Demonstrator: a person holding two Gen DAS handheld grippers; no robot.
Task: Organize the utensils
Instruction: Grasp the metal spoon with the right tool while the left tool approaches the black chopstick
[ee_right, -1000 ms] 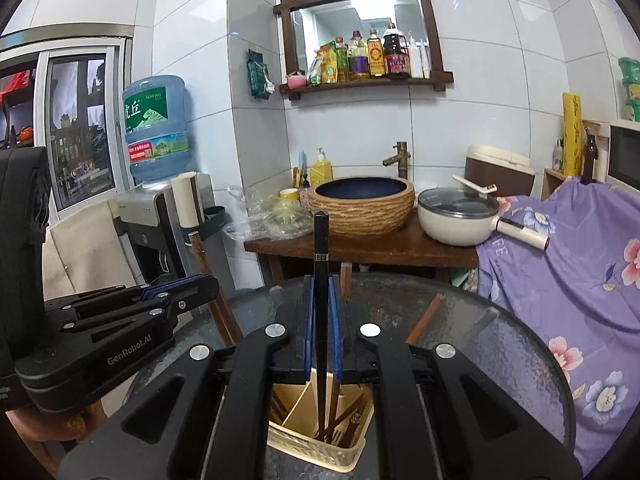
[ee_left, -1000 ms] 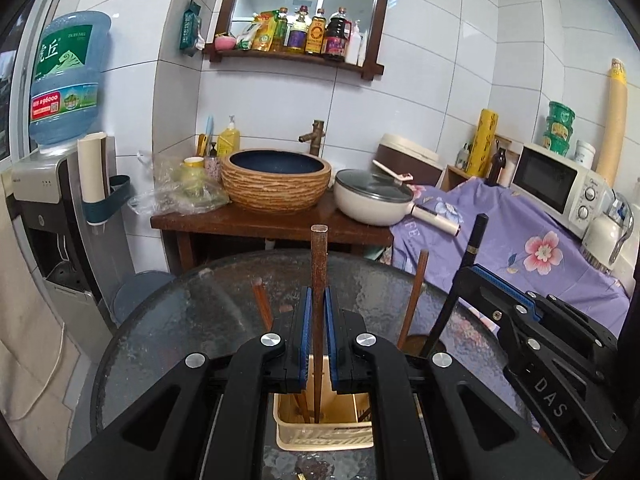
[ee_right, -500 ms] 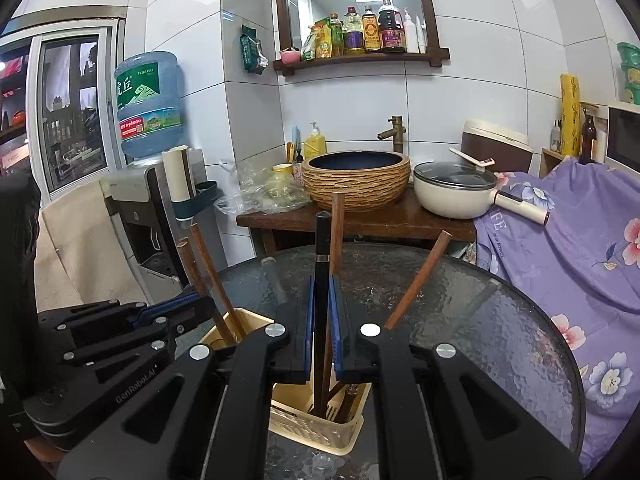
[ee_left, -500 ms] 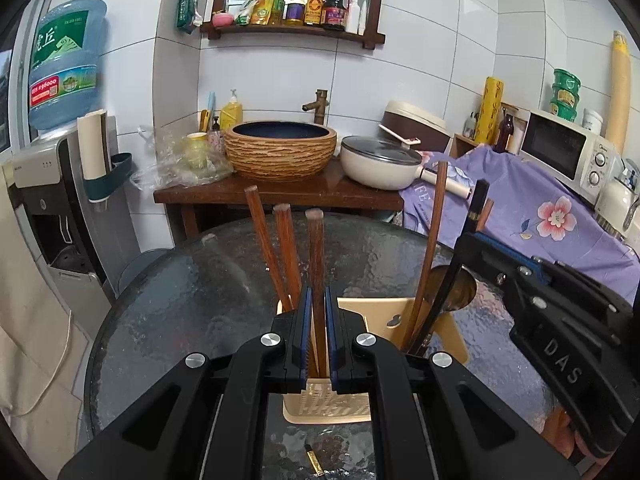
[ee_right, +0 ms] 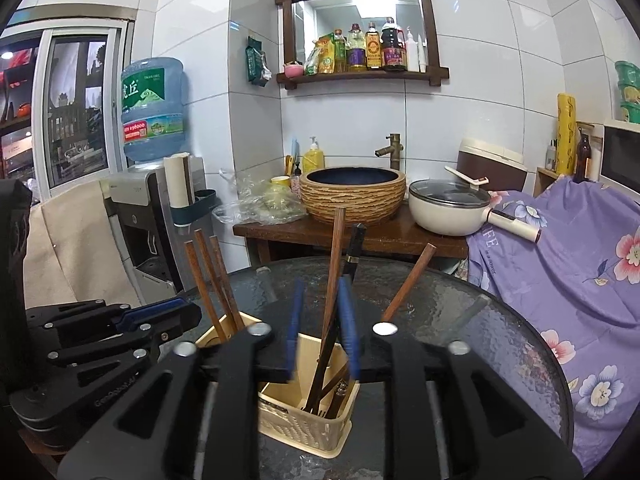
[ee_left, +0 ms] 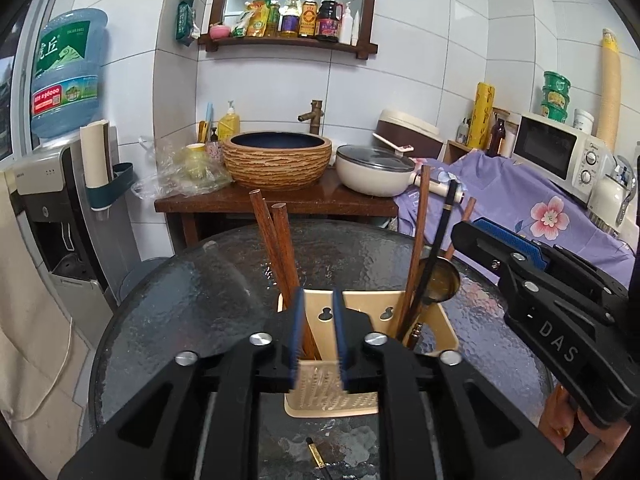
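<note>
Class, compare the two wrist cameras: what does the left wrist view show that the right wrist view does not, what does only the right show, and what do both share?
Only the left wrist view shows the whole microwave, a ladle bowl behind the holder, and a small black-and-gold piece lying on the glass table. Only the right wrist view shows the window at far left. Both share the beige utensil holder with wooden chopsticks standing in it, the woven basin and the water bottle.
</note>
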